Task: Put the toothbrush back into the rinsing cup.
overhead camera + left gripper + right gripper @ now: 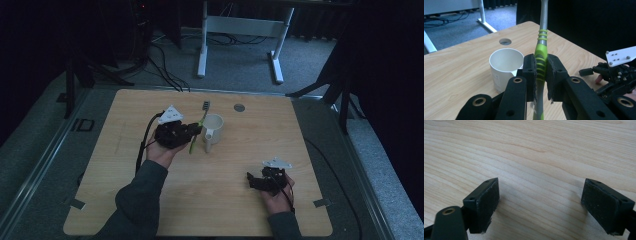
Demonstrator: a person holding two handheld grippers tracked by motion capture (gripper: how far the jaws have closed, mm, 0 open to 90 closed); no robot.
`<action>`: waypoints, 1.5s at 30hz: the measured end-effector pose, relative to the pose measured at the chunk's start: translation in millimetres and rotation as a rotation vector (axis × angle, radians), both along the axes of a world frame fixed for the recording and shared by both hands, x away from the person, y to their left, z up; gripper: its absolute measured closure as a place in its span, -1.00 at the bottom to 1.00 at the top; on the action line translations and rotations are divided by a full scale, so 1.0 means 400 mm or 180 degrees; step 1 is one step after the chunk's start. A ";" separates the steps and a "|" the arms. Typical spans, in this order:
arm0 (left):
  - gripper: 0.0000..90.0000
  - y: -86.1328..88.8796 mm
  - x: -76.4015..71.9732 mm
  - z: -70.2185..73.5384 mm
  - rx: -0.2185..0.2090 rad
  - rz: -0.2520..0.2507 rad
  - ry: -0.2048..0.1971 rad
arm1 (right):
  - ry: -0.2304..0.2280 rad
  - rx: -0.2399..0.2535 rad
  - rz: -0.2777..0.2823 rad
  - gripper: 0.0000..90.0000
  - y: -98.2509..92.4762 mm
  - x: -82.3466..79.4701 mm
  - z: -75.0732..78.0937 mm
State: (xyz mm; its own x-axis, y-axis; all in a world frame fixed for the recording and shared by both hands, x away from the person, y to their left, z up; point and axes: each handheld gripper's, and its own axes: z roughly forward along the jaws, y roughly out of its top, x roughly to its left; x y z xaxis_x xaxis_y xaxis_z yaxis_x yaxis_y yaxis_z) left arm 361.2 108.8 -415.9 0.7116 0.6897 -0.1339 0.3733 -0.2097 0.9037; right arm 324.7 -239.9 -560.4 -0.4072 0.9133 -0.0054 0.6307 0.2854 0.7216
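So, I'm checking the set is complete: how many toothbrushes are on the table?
1: a green and grey plastic toothbrush, clamped in the left claw beside the white cup. No other is visible.

Looks like a lab/recording studio: black curtains (390,75) all round, grey carpet (240,65), loose cables (165,70), tripod legs (80,75), wooden table (150,210), white desk frame (240,30).

Toothbrush (541,62) head: cut off by the top edge of the left gripper view.
Toothbrush lower handle: hidden between the jaws.
White cup (505,67) base: hidden behind the left gripper (541,75).
Bristles, high view: too small to tell.
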 end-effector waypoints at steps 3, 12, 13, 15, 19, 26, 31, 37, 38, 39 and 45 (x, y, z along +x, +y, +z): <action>0.75 -0.002 -0.002 0.002 -0.0029 0.0026 -0.0071 | 0.0000 -0.0001 0.0000 -0.67 0.000 0.000 0.000; 0.75 -0.008 -0.001 0.004 -0.0063 0.0035 -0.0148 | 0.0000 -0.0002 0.0001 -0.67 0.000 0.000 0.000; 0.75 -0.009 -0.002 0.005 -0.0054 0.0036 -0.0159 | -0.0001 -0.0002 0.0001 -0.67 0.000 0.000 0.000; 0.75 -0.011 -0.001 0.006 -0.0048 0.0035 -0.0174 | -0.0002 -0.0003 0.0002 -0.67 0.000 0.000 0.000; 0.75 -0.016 0.000 0.009 -0.0061 0.0022 -0.0198 | 0.0000 0.0000 0.0000 -0.67 0.000 0.000 0.000; 0.75 -0.026 0.003 0.007 -0.0068 0.0023 -0.0270 | -0.0001 -0.0001 0.0001 -0.67 0.000 0.000 0.000; 0.75 -0.032 0.004 0.011 -0.0097 0.0005 -0.0324 | -0.0001 -0.0001 0.0000 -0.67 0.000 0.000 0.000; 0.75 -0.037 0.006 0.013 -0.0112 -0.0015 -0.0375 | -0.0001 -0.0004 0.0002 -0.67 0.000 0.000 0.000; 0.75 -0.037 0.007 0.013 -0.0111 -0.0015 -0.0378 | -0.0001 -0.0004 0.0002 -0.67 0.000 0.000 0.000; 0.75 -0.037 0.008 0.013 -0.0112 -0.0019 -0.0382 | -0.0002 -0.0002 0.0001 -0.67 0.000 0.000 0.000; 0.75 -0.041 0.013 0.015 -0.0155 -0.0043 -0.0377 | 0.0001 0.0000 0.0000 -0.67 0.000 0.000 0.000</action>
State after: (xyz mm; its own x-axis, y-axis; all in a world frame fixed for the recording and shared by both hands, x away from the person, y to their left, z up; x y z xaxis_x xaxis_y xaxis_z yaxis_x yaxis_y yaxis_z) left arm 366.4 92.6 -410.0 0.7335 0.6748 -0.0814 0.2607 -0.1687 0.9506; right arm 324.7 -239.9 -560.4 -0.4071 0.9134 -0.0053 0.6309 0.2854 0.7214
